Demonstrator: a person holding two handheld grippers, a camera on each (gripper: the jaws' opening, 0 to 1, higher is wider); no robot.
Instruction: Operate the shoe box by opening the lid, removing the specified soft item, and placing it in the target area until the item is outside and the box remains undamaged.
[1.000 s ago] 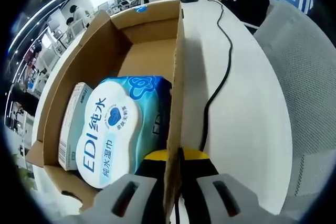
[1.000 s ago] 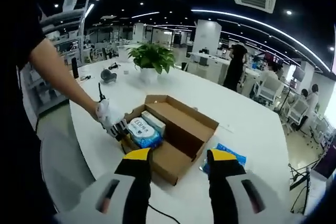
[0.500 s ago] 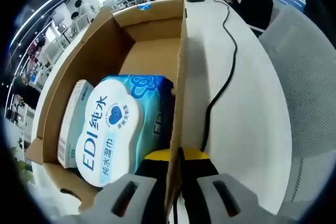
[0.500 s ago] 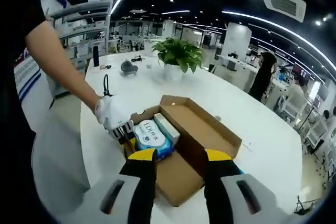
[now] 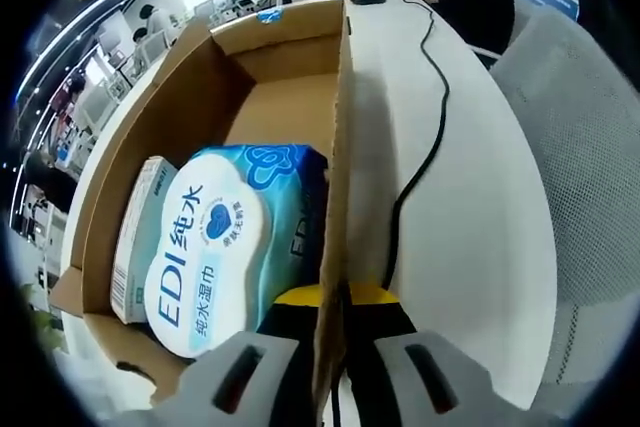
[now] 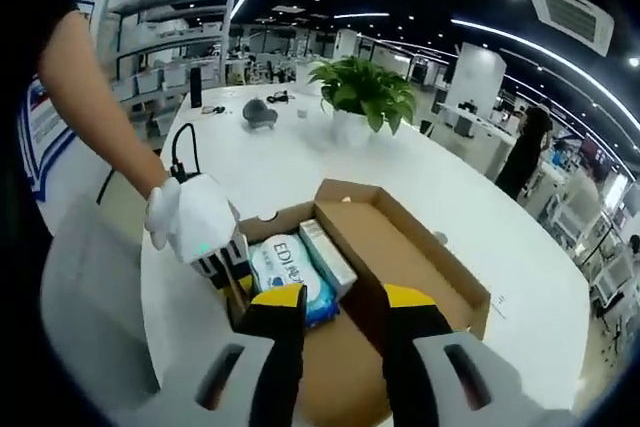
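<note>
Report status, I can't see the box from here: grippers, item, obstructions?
Left gripper shut on brown cardboard box wall. Right gripper open, above box. Blue-white wet wipes pack inside, small white carton beside it.

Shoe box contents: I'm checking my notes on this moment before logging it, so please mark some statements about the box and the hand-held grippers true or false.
1. The shoe box is open. True.
2. The wet wipes pack lies on the white table outside the box. False: it lies inside the box, beside a small carton.
3. The left hand-held gripper is closed on the box's side wall. True.
4. The right hand-held gripper grips the wipes pack. False: its jaws are open above the box, holding nothing.
5. A black cable runs across the table beside the box. True.
6. A potted plant stands inside the box. False: it stands on the table beyond it.
</note>
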